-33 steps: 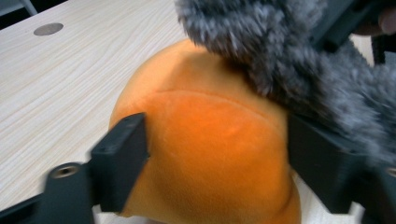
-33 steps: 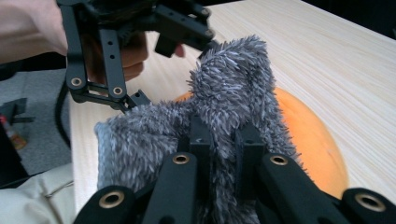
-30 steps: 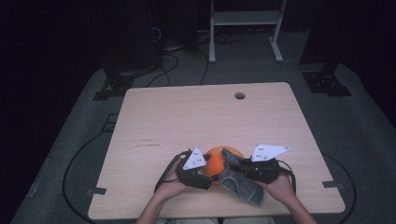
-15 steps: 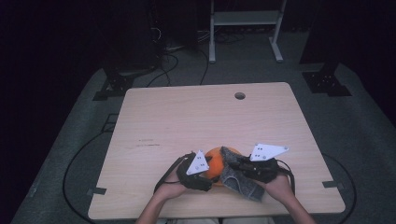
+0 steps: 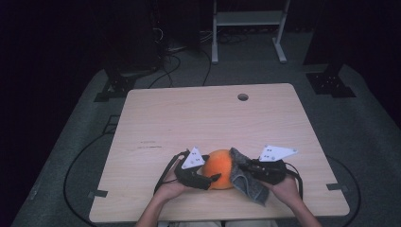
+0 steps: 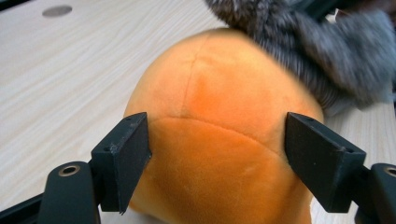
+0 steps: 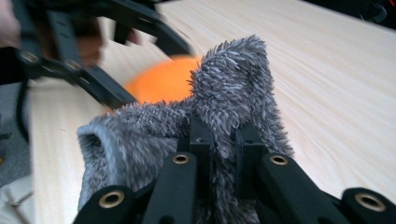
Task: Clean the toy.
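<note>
An orange plush ball (image 5: 221, 165) rests on the light wood table (image 5: 203, 118) near its front edge. My left gripper (image 5: 213, 175) comes at it from the left. In the left gripper view the ball (image 6: 219, 116) sits between the two black pads (image 6: 126, 158), which dent its sides. The jaws have just been opening, with the ball still between them. My right gripper (image 5: 239, 168) is shut on a grey furry cloth (image 5: 248, 187), held against the ball's right side. In the right gripper view, the cloth (image 7: 233, 79) stands up from the closed jaws (image 7: 219, 140), hiding part of the ball (image 7: 163, 81).
A round cable hole (image 5: 243, 97) lies near the table's far edge. The person's hands (image 5: 283, 189) hold both grippers at the front edge. Beyond the table are dark floor, cables and a white metal stand (image 5: 246, 28).
The left gripper's grey plate tipped slightly down toward the ball and came back up. Ball, cloth and right gripper stay where they were.
</note>
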`<act>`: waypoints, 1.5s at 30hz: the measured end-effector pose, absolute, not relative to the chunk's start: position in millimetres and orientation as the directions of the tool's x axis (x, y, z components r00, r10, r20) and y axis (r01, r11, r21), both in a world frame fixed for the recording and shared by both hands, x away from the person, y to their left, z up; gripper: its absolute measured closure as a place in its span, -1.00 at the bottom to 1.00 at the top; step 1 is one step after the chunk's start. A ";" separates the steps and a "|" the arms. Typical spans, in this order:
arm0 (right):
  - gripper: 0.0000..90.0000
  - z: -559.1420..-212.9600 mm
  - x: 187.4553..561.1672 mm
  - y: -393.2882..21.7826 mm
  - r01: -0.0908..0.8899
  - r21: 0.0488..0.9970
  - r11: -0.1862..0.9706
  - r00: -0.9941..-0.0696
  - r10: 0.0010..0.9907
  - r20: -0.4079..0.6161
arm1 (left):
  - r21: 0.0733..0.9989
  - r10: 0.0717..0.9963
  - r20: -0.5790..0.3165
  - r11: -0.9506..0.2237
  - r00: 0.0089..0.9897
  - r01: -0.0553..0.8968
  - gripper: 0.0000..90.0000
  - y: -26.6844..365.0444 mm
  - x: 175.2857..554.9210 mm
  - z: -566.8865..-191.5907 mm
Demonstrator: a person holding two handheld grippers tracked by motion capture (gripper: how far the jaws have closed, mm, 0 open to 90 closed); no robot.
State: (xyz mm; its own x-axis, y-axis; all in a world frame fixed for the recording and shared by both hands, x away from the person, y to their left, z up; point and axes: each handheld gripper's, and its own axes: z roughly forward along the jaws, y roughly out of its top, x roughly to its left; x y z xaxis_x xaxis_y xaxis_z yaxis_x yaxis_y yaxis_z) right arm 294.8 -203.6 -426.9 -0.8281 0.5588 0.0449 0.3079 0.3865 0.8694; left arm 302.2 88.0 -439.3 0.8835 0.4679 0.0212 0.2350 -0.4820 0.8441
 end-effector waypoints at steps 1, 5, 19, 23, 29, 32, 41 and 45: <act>0.79 -430.1 297.2 -208.1 0.331 0.859 0.391 -0.816 0.576 0.052 | 0.844 0.468 0.015 -0.480 0.884 0.240 -0.48 88.8 302.0 -439.9; 0.79 -431.9 297.6 -213.4 0.344 0.850 0.399 -0.808 0.587 0.052 | 0.826 0.467 0.054 -0.517 0.883 0.223 -0.48 87.1 300.5 -440.4; 0.79 -442.9 306.5 -224.3 0.419 0.832 0.364 -0.783 0.609 0.127 | 0.809 0.445 0.061 -0.546 0.893 0.217 -0.48 91.8 299.6 -442.6; 0.79 -429.5 302.7 -217.8 0.369 0.876 0.311 -0.821 0.551 0.150 | 0.806 0.434 0.072 -0.556 0.898 0.204 -0.48 91.3 298.6 -443.1; 0.79 -443.0 309.9 -222.6 0.443 0.817 0.369 -0.795 0.583 0.168 | 0.807 0.427 0.077 -0.557 0.901 0.196 -0.49 89.3 297.3 -442.2; 0.79 -439.5 308.0 -225.5 0.436 0.822 0.366 -0.795 0.584 0.162 | 0.808 0.424 0.088 -0.560 0.902 0.184 -0.50 88.0 296.0 -442.1; 0.78 -403.8 289.3 -191.5 0.290 0.884 0.367 -0.878 0.470 0.093 | 0.799 0.385 0.197 -0.595 0.902 0.080 -0.40 67.2 283.9 -431.9; 0.79 -403.4 286.3 -184.1 0.271 0.880 0.390 -0.887 0.455 0.072 | 0.800 0.360 0.207 -0.598 0.910 0.055 -0.31 69.7 281.6 -431.0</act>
